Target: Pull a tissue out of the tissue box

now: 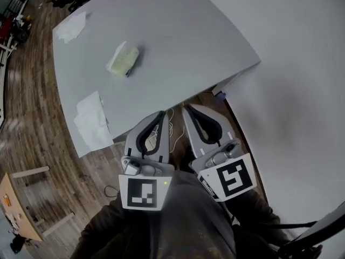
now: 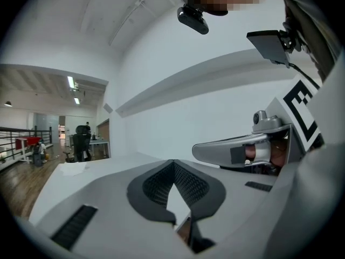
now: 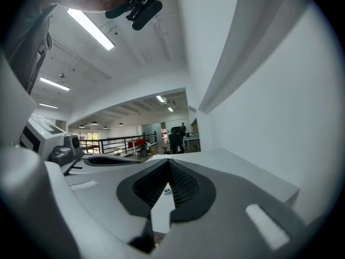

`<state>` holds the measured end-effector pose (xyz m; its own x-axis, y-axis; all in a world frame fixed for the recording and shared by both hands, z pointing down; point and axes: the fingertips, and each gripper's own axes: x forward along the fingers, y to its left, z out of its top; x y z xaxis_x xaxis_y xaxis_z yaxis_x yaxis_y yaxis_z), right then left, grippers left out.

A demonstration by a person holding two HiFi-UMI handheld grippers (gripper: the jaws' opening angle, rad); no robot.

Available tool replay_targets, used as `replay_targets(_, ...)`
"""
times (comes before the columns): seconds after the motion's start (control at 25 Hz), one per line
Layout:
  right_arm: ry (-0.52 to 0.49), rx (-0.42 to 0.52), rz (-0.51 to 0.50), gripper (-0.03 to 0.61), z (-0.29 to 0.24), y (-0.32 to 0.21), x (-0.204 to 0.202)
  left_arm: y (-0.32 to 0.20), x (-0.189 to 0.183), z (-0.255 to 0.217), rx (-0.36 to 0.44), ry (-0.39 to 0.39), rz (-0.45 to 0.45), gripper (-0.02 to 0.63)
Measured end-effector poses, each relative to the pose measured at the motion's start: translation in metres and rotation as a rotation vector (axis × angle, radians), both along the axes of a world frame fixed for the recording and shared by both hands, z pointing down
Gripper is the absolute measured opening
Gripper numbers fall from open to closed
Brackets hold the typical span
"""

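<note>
The left gripper (image 1: 161, 114) and the right gripper (image 1: 186, 108) are hanging side by side just off the near edge of the large grey table (image 1: 183, 42), close against the person. Both pairs of jaws are pressed together at the tips with nothing between them.

The pale yellow-green, soft-sided tissue box (image 1: 123, 60) is lying well apart from them, left of the table's middle. I cannot tell from here whether a tissue is sticking up out of it.

I am seeing several risks:
- The box is looking light and squashy. If one claw pulls while nothing is pinning the box, I expect the whole thing to lift or slide along with the tissue.
- Jaws arriving shut would only be nudging the box away, so they need spreading first.
- A thin white cord (image 1: 171, 129) is dangling just under the grippers and could snag a jaw on the way forward.
- A crumpled white tissue (image 1: 92, 120) is lying at the near left edge, partly over it, and a careless sweep could knock it onto the wooden floor (image 1: 32, 123).

Another white tissue (image 1: 71, 27) is lying at the far left corner, out of the way. Bare tabletop is lying open between the grippers and the box. The white wall (image 1: 302, 53) is closing in the right side, so the free room is forward and to the left.
</note>
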<state>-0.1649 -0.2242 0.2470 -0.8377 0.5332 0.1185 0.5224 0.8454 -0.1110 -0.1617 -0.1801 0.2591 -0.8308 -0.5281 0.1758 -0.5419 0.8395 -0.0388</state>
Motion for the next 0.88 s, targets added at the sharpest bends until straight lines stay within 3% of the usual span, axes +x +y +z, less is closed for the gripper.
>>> replay_targets(0.08,-0.007,0.005,-0.066,0.002,0.001,0.009,-0.016,0.015,-0.013,0.001,0.002,0.007,-0.088,-0.002)
replay_targets(0.36,-0.013,0.024,-0.195,0.002,0.019,0.034,-0.075,0.054,-0.055,0.023,0.006,0.008,-0.271,-0.002)
replay_targets(0.88,0.056,0.058,-0.37,0.002,0.061,0.101,-0.203,0.11,-0.181,0.072,0.063,0.094,-0.399,-0.002)
